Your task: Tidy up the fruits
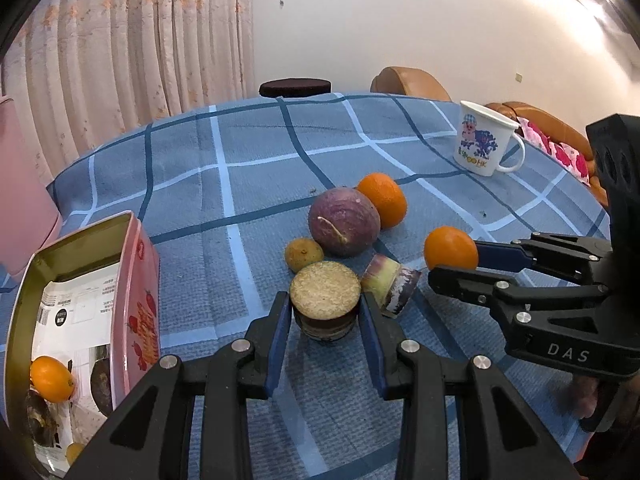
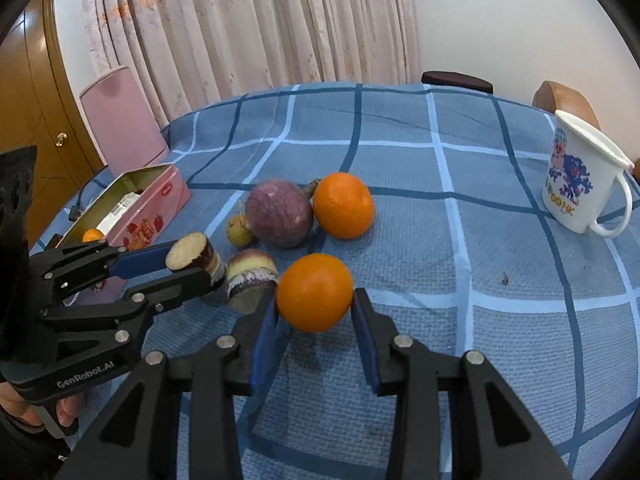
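Note:
My left gripper [image 1: 325, 312] is shut on a dark sugarcane piece [image 1: 325, 300] with a pale cut top, also in the right wrist view [image 2: 194, 258]. My right gripper [image 2: 314, 308] is shut on an orange [image 2: 315, 292], which shows in the left wrist view [image 1: 450, 249] too. On the cloth lie a second sugarcane piece [image 1: 390, 284], a purple round fruit [image 1: 343, 222], a small yellow-green fruit [image 1: 303, 255] and another orange [image 1: 382, 199]. A pink tin box [image 1: 80, 340] at the left holds an orange [image 1: 51, 378] and dark pieces.
A white printed mug [image 1: 482, 140] stands at the far right of the blue checked tablecloth [image 1: 240, 148]. A pink object [image 2: 120, 120] stands behind the tin. Brown chairs [image 1: 408, 82] and a dark stool [image 1: 295, 87] lie past the table's far edge.

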